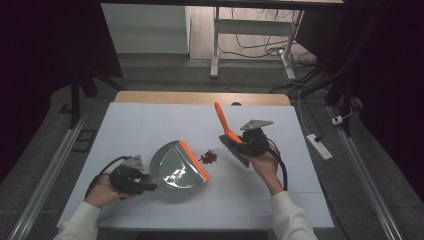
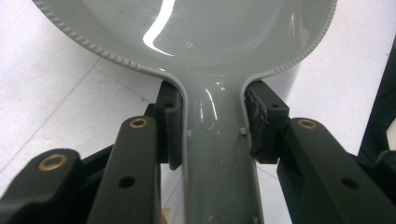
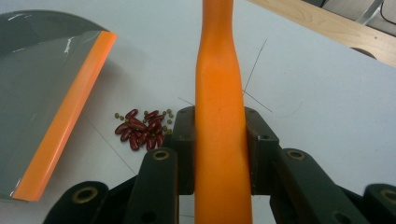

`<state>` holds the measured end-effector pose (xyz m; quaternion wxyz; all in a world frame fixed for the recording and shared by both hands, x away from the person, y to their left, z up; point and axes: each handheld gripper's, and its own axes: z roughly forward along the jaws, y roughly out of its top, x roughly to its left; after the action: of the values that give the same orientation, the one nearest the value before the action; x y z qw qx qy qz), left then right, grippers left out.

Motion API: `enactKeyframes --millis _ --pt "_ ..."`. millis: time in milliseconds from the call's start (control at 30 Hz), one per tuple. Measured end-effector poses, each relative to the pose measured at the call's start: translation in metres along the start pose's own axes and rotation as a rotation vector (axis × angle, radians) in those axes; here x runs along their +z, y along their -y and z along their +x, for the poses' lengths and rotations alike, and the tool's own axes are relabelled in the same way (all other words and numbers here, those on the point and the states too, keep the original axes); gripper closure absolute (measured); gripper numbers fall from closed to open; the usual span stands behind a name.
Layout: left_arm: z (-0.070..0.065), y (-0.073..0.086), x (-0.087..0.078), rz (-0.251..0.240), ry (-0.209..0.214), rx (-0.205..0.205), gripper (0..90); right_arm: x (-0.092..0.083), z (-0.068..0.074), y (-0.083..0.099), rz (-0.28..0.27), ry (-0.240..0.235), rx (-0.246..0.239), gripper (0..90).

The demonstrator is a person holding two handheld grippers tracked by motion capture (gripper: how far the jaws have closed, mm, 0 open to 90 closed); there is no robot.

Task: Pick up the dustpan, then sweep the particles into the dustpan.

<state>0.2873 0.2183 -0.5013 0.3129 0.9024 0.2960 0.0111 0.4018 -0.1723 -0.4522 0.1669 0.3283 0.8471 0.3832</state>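
A grey dustpan with an orange front lip rests on the white table. My left gripper is shut on its grey handle, both jaws pressing the handle's sides. A small pile of red beans with a few tiny green ones lies just right of the lip, seen also as beans beside the dustpan. My right gripper is shut on the orange handle of a small brush, held right of the beans, with grey bristles low by the table.
The white table has a wooden strip along its far edge. Cables and a power strip lie on the floor to the right. A metal desk frame stands beyond the table.
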Motion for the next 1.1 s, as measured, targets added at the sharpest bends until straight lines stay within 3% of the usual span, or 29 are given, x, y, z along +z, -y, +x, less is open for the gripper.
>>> enactKeyframes --millis 167,633,1100 --pt "0.002 0.0 0.006 0.034 0.018 -0.022 61.6 0.006 0.001 0.0 0.013 0.005 0.003 70.0" --pt "0.005 -0.004 0.017 0.083 0.062 -0.034 61.6 0.022 0.001 -0.002 0.037 0.015 -0.007 70.0" --pt "0.007 -0.005 0.019 0.081 0.071 -0.041 61.6 0.034 0.001 -0.005 0.061 0.026 -0.029 69.9"
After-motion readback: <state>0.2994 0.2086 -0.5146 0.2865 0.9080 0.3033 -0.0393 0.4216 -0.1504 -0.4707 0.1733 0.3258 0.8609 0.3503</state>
